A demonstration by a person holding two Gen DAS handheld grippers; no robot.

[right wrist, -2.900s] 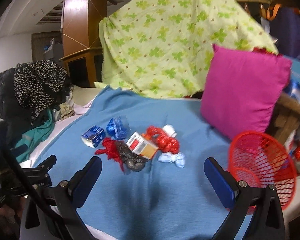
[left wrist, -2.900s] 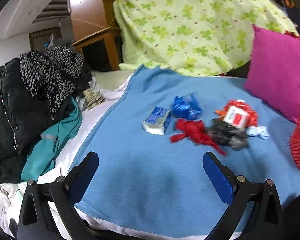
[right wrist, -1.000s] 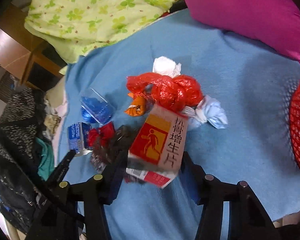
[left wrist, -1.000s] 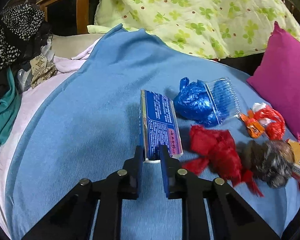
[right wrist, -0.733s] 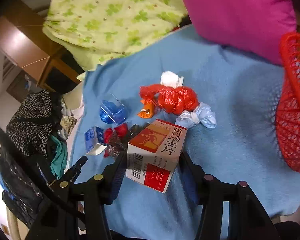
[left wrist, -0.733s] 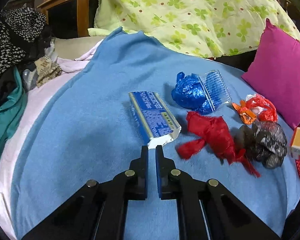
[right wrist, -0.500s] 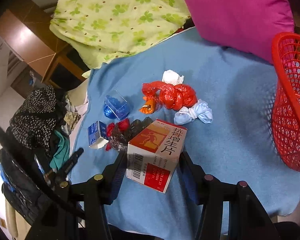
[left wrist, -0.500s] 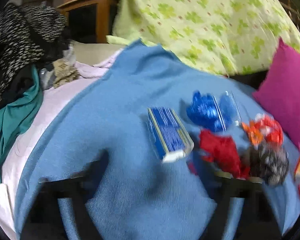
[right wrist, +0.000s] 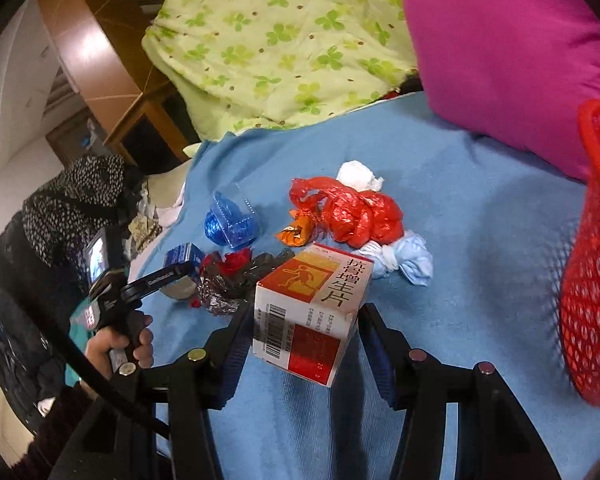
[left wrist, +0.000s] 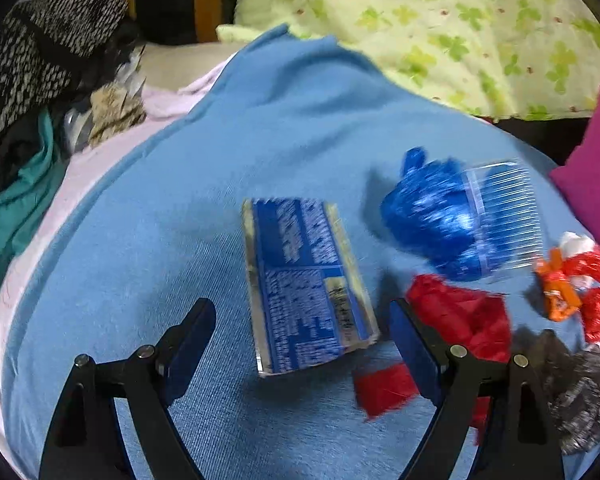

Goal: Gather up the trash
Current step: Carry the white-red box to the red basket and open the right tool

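Observation:
A blue printed carton (left wrist: 304,280) lies flat on the blue blanket (left wrist: 180,208). My left gripper (left wrist: 302,338) is open and its jaws are closing, with the carton's near end between the fingers and a gap on each side. My right gripper (right wrist: 308,350) is shut on a red-and-white medicine box (right wrist: 308,312), held above the blanket. A red mesh basket (right wrist: 592,280) stands at the right edge. More trash lies beyond: a blue bag in a clear tray (left wrist: 452,220), red plastic (left wrist: 460,320), a dark crumpled bag (left wrist: 580,392) and a red bag (right wrist: 356,212).
A magenta pillow (right wrist: 500,48) and a green clover quilt (right wrist: 280,40) bound the far side. A pile of dark clothes (left wrist: 40,60) fills the left. A person's hand (right wrist: 120,340) holds the left gripper's handle. A white tissue (right wrist: 358,176) and a light-blue bundle (right wrist: 408,260) lie by the red bag.
My left gripper, shut just short of the carton, has opened wide and come forward so its fingers flank it. My right gripper has rolled and shifted with the box; the basket is nearer.

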